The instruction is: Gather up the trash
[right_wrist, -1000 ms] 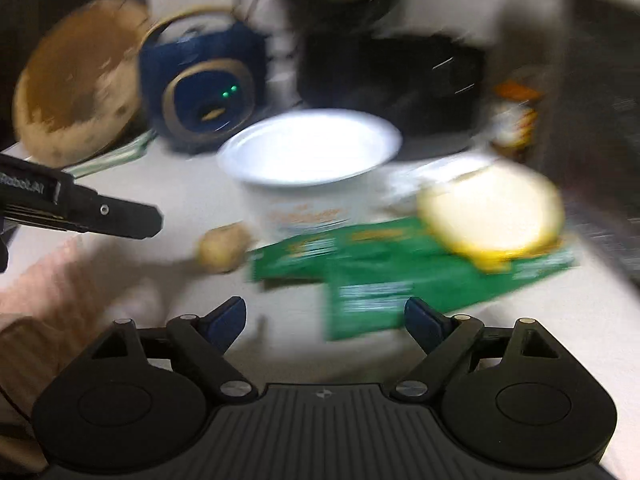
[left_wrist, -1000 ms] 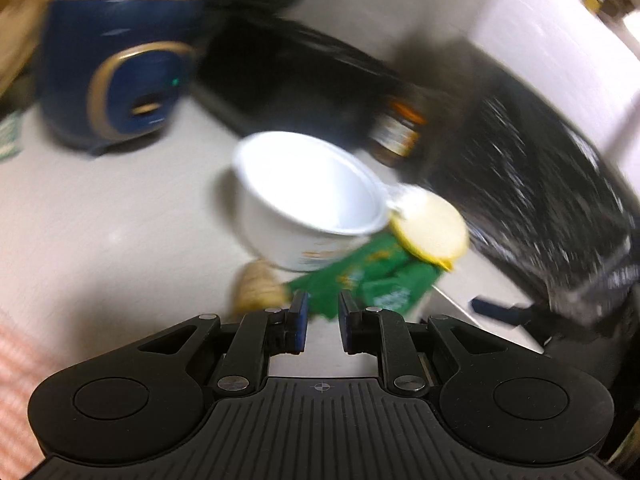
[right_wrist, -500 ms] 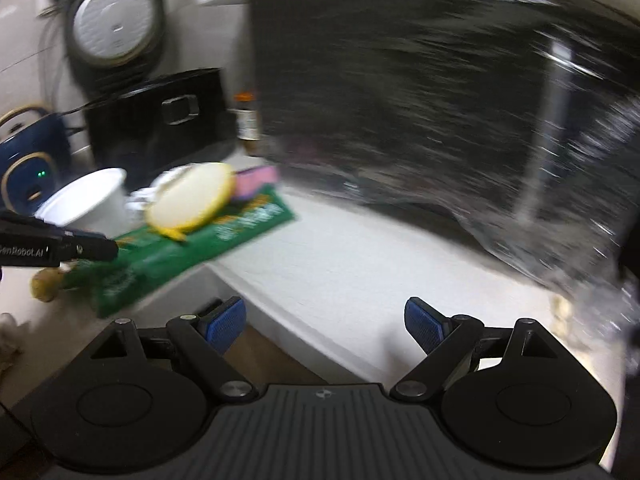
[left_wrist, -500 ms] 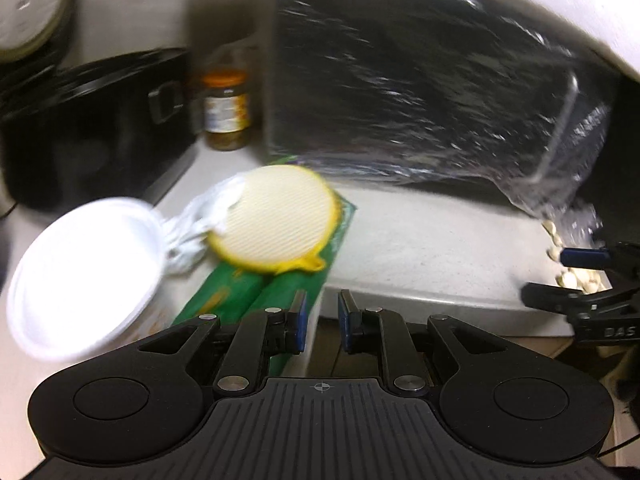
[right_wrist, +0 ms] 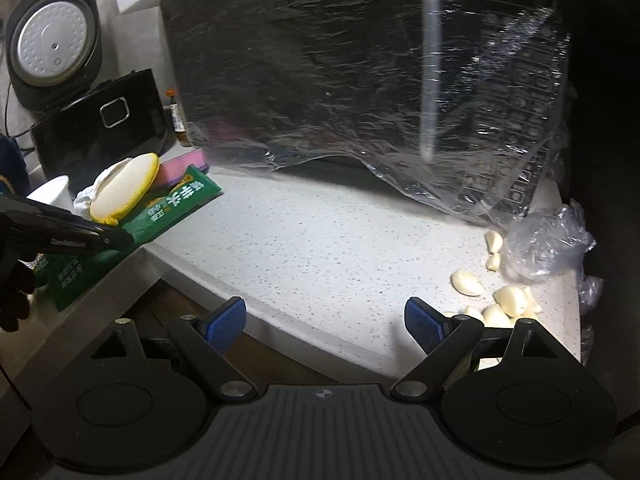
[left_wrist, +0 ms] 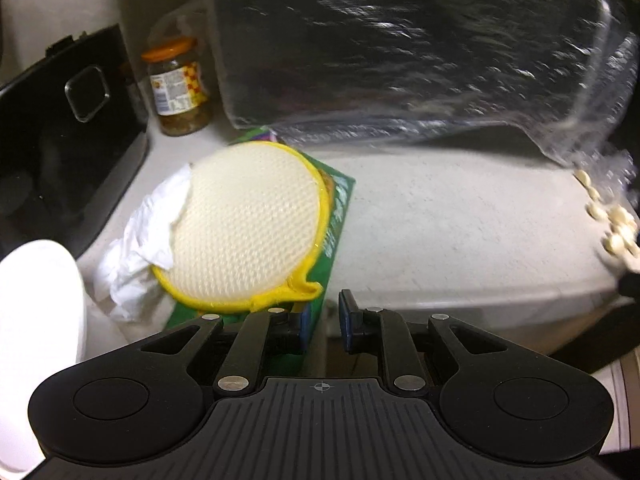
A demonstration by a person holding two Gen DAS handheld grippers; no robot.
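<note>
The left gripper (left_wrist: 325, 322) hangs over the front edge of the speckled pale stone counter (left_wrist: 460, 232), its blue-padded jaws set a narrow gap apart with nothing between them. Its left finger (left_wrist: 298, 326) overlaps the near corner of a flat green printed wrapper (left_wrist: 340, 204), but whether the pad touches the wrapper cannot be told. A round cream mesh pad with a yellow rim (left_wrist: 248, 228) lies on top of that wrapper, and a crumpled white tissue (left_wrist: 136, 236) is tucked under the pad's left side. A white plastic cup (left_wrist: 40, 320) stands at the left edge of the left wrist view. Behind them sit a glass jar with an orange lid (left_wrist: 176, 84) and a black box-shaped appliance (left_wrist: 68, 140). A large black appliance wrapped in clear plastic film (left_wrist: 400, 48) fills the back of the counter.

The right gripper (right_wrist: 326, 322) is held over the counter's front edge with its jaws spread wide and empty. Peeled pale garlic cloves (right_wrist: 492, 292) lie scattered on the counter just beyond its right finger, beside a crumpled clear plastic bag (right_wrist: 544, 240). In the right wrist view the left gripper's black tip lies across the near end of the green wrapper, well to the left of the garlic, with a gloved hand (right_wrist: 12, 280) behind it.
</note>
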